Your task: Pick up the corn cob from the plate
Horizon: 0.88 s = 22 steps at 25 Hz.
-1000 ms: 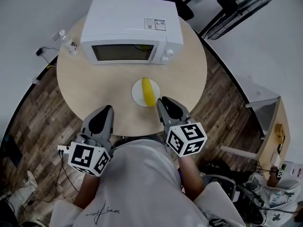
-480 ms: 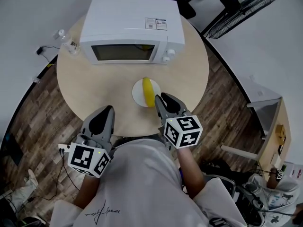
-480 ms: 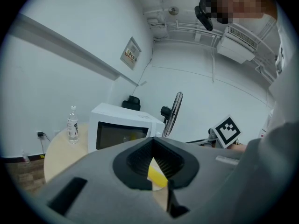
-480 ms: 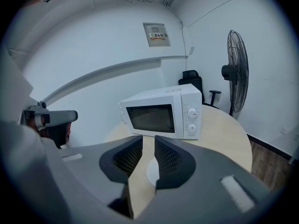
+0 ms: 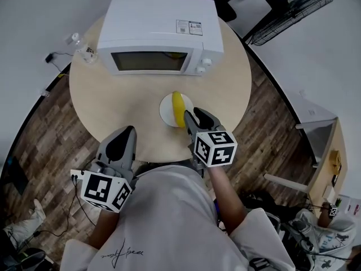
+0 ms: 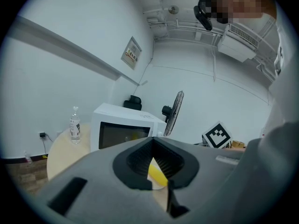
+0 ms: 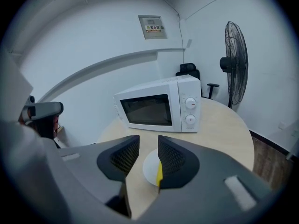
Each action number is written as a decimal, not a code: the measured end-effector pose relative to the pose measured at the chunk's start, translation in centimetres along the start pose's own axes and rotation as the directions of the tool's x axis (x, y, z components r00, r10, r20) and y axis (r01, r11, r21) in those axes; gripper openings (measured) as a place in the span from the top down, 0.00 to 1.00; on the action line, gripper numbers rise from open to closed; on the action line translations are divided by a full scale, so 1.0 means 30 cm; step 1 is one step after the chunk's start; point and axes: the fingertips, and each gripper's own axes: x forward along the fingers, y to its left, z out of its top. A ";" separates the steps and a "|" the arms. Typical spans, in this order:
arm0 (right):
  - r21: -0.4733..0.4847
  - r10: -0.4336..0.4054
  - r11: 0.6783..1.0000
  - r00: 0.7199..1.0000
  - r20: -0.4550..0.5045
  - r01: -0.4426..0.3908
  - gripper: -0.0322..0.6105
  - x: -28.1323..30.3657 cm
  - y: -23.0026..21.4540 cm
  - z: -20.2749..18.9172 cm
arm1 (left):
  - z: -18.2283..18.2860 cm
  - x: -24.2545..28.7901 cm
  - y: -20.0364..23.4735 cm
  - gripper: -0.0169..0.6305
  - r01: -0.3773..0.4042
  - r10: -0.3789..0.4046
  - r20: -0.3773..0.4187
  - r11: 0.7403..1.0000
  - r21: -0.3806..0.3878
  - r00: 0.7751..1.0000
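- The right gripper (image 5: 192, 117) was held over the near part of the round desk (image 5: 113, 112), pointing forward and down.
- Its jaws stood apart and had just been opening. In the right gripper view (image 7: 148, 146) only bare desk and part of the plate (image 7: 148, 168) showed through the gap, and nothing lay between the pads.
- The corn cob (image 5: 178, 108) lay on the white plate (image 5: 166, 109), just ahead of the right gripper's tips. Its long side ran roughly along the line the gripper pointed.
- In the right gripper view, the corn cob (image 7: 160, 171) showed as a yellow strip at the inner edge of the right-hand jaw, partly hidden by it. No pad rested on it.
- The left gripper (image 5: 123, 137) was held at the near edge of the desk, to the left of the right gripper and well apart from the plate.
- Its jaws were together at the tips (image 6: 152, 143) and held nothing. The corn cob (image 6: 156, 175) showed beyond them through the opening below the tips.
- A white microwave (image 5: 161, 35) stood beyond the plate, straight ahead of both grippers, with its door closed.
- A clear bottle (image 5: 79, 44) stood at the far left of the desk, beside the microwave.
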 end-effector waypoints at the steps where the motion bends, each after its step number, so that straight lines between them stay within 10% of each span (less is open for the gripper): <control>1: 0.003 -0.001 1.000 1.000 -0.006 0.001 0.73 0.005 -0.004 -0.005 | 0.000 -0.001 0.000 0.99 -0.001 0.001 0.001 1.000 0.000 1.000; 22: -0.004 -0.011 1.000 0.989 -0.149 0.011 0.68 0.131 -0.053 -0.133 | -0.034 -0.009 0.021 0.99 -0.041 0.041 -0.023 0.999 -0.022 0.999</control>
